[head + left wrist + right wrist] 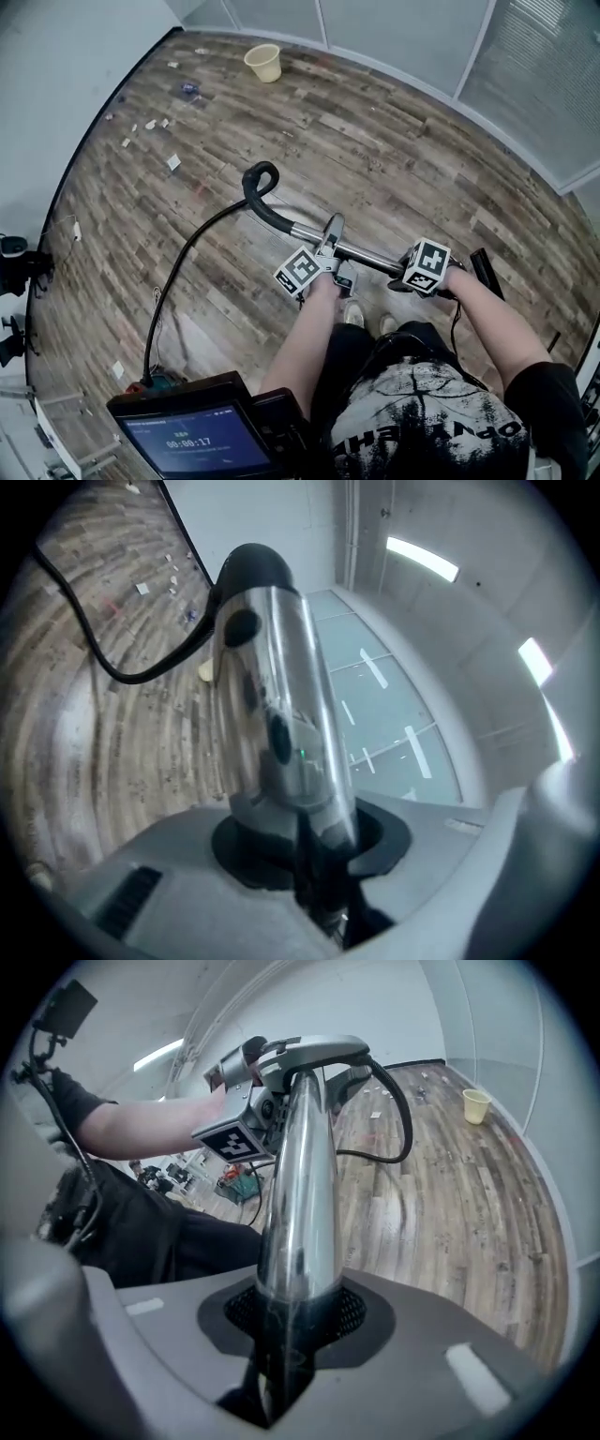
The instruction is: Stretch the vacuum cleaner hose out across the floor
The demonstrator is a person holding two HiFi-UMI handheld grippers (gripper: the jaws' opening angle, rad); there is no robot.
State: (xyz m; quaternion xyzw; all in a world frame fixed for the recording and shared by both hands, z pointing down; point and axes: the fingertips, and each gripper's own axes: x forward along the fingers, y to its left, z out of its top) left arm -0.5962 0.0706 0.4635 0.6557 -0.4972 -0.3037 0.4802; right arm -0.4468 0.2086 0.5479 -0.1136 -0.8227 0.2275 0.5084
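Both grippers are on the wand. The left gripper [330,246] [309,855] has its jaws clamped round the chrome tube [366,255] [281,696] [300,1176]. The right gripper [405,275] [286,1326] grips the same tube further from the bend. The tube is shiny and held up off the floor, well short of the paper cup [262,62] [476,1105].

At the tube's cup-side end there's a black curved bend [261,183]. From it the thin black hose [183,272] [94,649] [398,1119] swings away in one long slack arc, down to the boards far from the cup.

Left of the cup, scraps of litter [173,161] are scattered along the dark baseboard of the wall [84,56]. Right of the cup, the glass partition [525,75] closes that side. Between the cup and the tube lies a broad stretch of wood floor [375,150].
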